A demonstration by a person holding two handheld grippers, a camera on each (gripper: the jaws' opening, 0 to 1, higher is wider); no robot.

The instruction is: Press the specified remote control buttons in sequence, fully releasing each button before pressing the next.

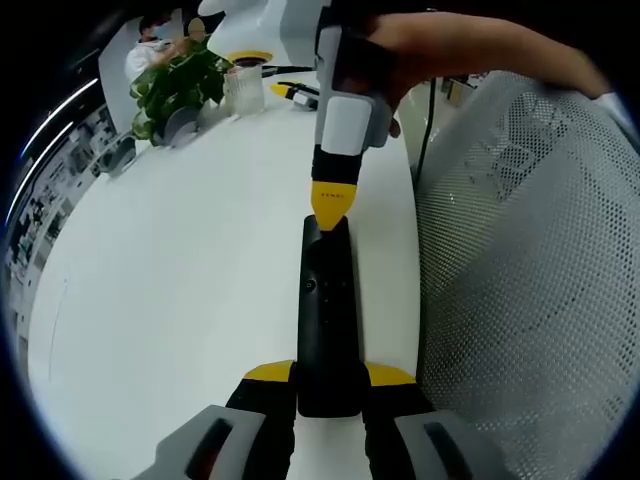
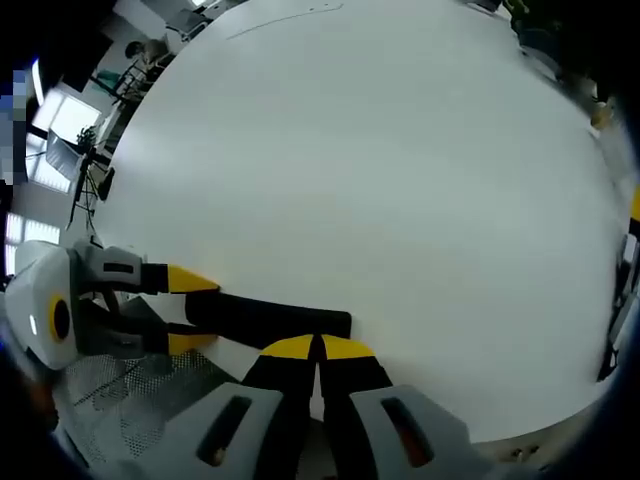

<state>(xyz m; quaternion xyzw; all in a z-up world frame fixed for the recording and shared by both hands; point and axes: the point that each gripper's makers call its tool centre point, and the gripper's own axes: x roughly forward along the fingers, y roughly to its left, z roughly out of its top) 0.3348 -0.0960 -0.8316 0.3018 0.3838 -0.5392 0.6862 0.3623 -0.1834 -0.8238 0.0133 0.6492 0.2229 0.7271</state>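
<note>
Long black remote [image 1: 326, 320] lies flat on the white table [image 1: 180, 290]. My left gripper [image 1: 328, 378] is clamped on its near end (yellow tips), right gripper [image 1: 332, 205], jaws together, presses the far end.

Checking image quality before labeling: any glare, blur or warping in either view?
Left gripper view: remote sharp, table evenly lit, mesh chair back bowed by fisheye. Right gripper view: table bright but unclipped, edges warped, remote readable, left gripper slightly soft.
</note>
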